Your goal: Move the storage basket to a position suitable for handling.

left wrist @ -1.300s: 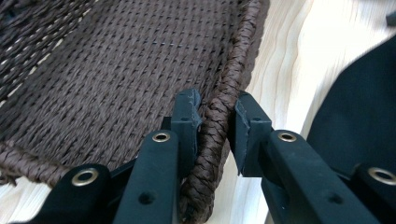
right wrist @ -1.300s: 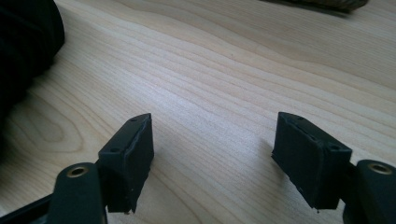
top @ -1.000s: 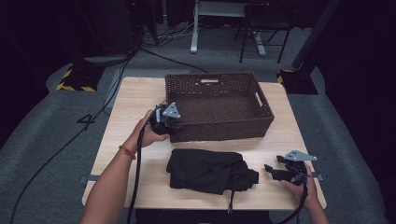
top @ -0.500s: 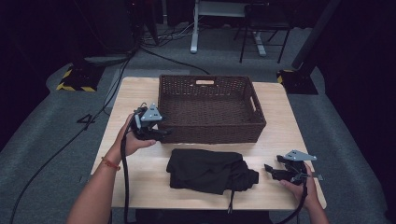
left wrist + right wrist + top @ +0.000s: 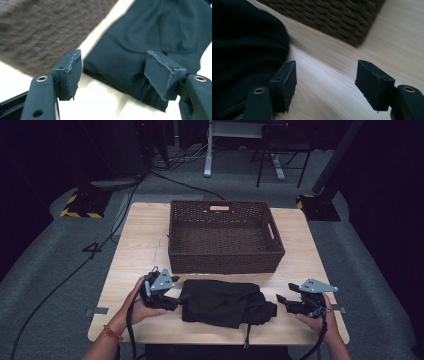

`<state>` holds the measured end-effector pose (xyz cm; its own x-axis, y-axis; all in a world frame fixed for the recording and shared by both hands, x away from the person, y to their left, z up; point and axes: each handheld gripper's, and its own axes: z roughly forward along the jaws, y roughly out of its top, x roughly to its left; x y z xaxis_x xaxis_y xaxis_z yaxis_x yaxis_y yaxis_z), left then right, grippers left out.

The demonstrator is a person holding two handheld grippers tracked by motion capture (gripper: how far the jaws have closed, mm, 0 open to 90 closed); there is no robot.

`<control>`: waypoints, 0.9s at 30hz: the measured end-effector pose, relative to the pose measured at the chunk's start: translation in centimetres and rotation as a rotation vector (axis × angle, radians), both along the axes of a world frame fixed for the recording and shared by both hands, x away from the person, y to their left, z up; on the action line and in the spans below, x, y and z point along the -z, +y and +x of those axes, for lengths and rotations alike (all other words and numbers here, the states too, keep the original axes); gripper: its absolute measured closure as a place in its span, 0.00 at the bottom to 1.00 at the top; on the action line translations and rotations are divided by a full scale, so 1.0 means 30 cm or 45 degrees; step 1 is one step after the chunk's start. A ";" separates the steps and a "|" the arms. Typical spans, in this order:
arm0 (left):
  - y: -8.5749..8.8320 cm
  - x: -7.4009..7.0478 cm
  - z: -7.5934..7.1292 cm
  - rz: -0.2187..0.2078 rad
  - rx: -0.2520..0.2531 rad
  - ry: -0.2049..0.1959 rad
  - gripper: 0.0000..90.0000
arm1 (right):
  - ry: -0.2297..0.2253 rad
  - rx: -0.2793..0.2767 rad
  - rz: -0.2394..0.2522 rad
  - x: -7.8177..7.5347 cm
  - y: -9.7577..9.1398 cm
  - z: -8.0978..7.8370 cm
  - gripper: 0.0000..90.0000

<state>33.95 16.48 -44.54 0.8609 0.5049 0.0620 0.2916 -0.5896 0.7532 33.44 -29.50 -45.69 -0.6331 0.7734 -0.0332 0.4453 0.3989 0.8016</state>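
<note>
Black garment (image 5: pixel 222 302), wicker basket (image 5: pixel 225 237): no writing legible

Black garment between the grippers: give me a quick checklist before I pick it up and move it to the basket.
1. Left gripper jaws open: ok; they have just been opening, nothing between them.
2. Left gripper at the black garment edge: ok.
3. Right gripper jaws open, empty: ok, though they have just been closing.
4. Right gripper at the garment: not ok, a gap remains.
5. Basket empty: ok.
6. Garment's dangling strap free of snags: cannot tell.
</note>
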 end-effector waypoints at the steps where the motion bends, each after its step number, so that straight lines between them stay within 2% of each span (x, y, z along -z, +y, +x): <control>1: -0.021 0.018 0.000 -0.022 0.025 0.030 0.40 | -0.024 -0.045 -0.005 -0.033 0.042 -0.012 0.37; 2: -0.021 0.018 0.000 -0.022 0.025 0.030 0.42 | -0.024 -0.045 -0.005 -0.033 0.042 -0.012 0.37; 3: -0.031 0.022 -0.001 -0.024 0.040 0.038 0.42 | -0.034 -0.072 -0.005 -0.049 0.063 -0.018 0.37; 5: -0.059 0.037 -0.006 -0.017 0.088 0.064 0.49 | -0.042 -0.136 0.010 -0.082 0.122 -0.030 0.37; 7: -0.067 0.044 -0.010 -0.008 0.104 0.073 0.52 | -0.036 -0.145 0.022 -0.085 0.139 -0.034 0.37; 9: -0.085 0.063 -0.022 0.023 0.156 0.087 0.56 | -0.015 -0.182 0.013 -0.072 0.185 -0.044 0.36; 10: -0.085 0.063 -0.022 0.023 0.156 0.087 0.58 | -0.015 -0.182 0.013 -0.072 0.185 -0.044 0.36; 13: -0.097 0.078 -0.031 0.039 0.210 0.111 0.60 | 0.016 -0.214 0.026 -0.055 0.209 -0.042 0.37; 15: -0.100 0.087 -0.037 0.039 0.218 0.121 0.60 | 0.040 -0.262 0.009 -0.036 0.233 -0.047 0.37; 18: -0.094 0.108 -0.038 0.036 0.222 0.142 0.60 | 0.067 -0.286 0.004 -0.017 0.244 -0.052 0.39; 19: -0.092 0.120 -0.044 0.025 0.213 0.148 0.60 | 0.072 -0.306 -0.016 0.000 0.248 -0.062 0.40; 20: -0.092 0.120 -0.044 0.025 0.213 0.148 0.60 | 0.072 -0.306 -0.016 0.000 0.248 -0.062 0.40; 21: -0.090 0.127 -0.049 0.016 0.209 0.146 0.60 | 0.063 -0.311 -0.047 0.015 0.246 -0.075 0.41; 25: -0.089 0.138 -0.059 0.014 0.200 0.135 0.60 | 0.070 -0.288 -0.058 0.039 0.234 -0.083 0.42; 26: -0.089 0.139 -0.063 0.012 0.201 0.130 0.60 | 0.053 -0.286 -0.076 0.048 0.231 -0.087 0.42; 27: -0.086 0.133 -0.071 0.016 0.200 0.125 0.60 | 0.047 -0.281 -0.062 0.058 0.221 -0.086 0.42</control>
<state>31.81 13.90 -48.53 0.9313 0.3637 -0.0206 0.2668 -0.6428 0.7181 30.85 -22.88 -47.43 -0.7882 0.6141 -0.0410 0.3714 0.5278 0.7639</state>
